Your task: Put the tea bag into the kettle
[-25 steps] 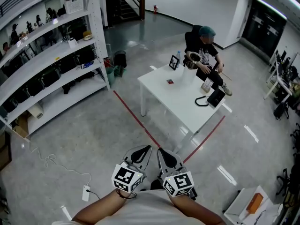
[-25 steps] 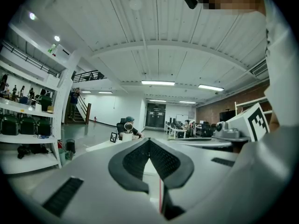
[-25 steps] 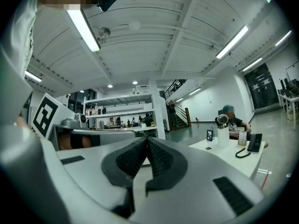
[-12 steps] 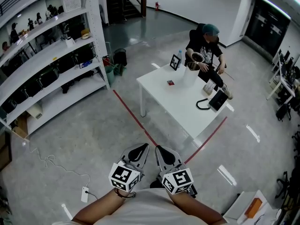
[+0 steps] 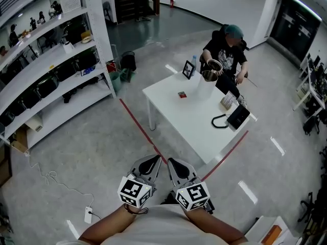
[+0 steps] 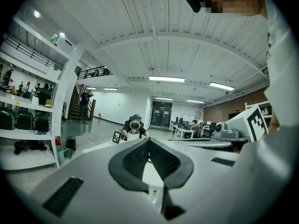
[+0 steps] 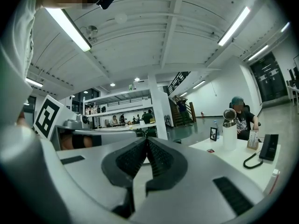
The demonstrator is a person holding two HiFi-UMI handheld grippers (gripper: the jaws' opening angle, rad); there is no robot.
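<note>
Your left gripper has its fingers pressed together at the tips, with nothing between them. Your right gripper is the same, pads meeting and empty. In the head view you hold the two side by side, close in front of your body. Both are over the floor, off the near corner of the table, and both point toward it.

The tea bag, a small red packet, lies flat on the far half of the table, well apart from both pairs of fingers. In the right gripper view it shows as a red speck on the tabletop, off to the right of the closed tips.

The kettle stands upright on the table near the tea bag but not touching it, closer to the far edge. Its body is white and its lid is tipped up, showing a round metal inside.

A seated person is at the far side of the table, right behind the kettle. You cannot tell whether their hands touch it. A black framed card stands at the table's far corner, with a bottle just beside it. Toward the table's right end lie a flat black device and a looped black cord.

On the floor, a red tape line runs past the table's left leg toward you. The shelves stand well apart from the table's left side.
</note>
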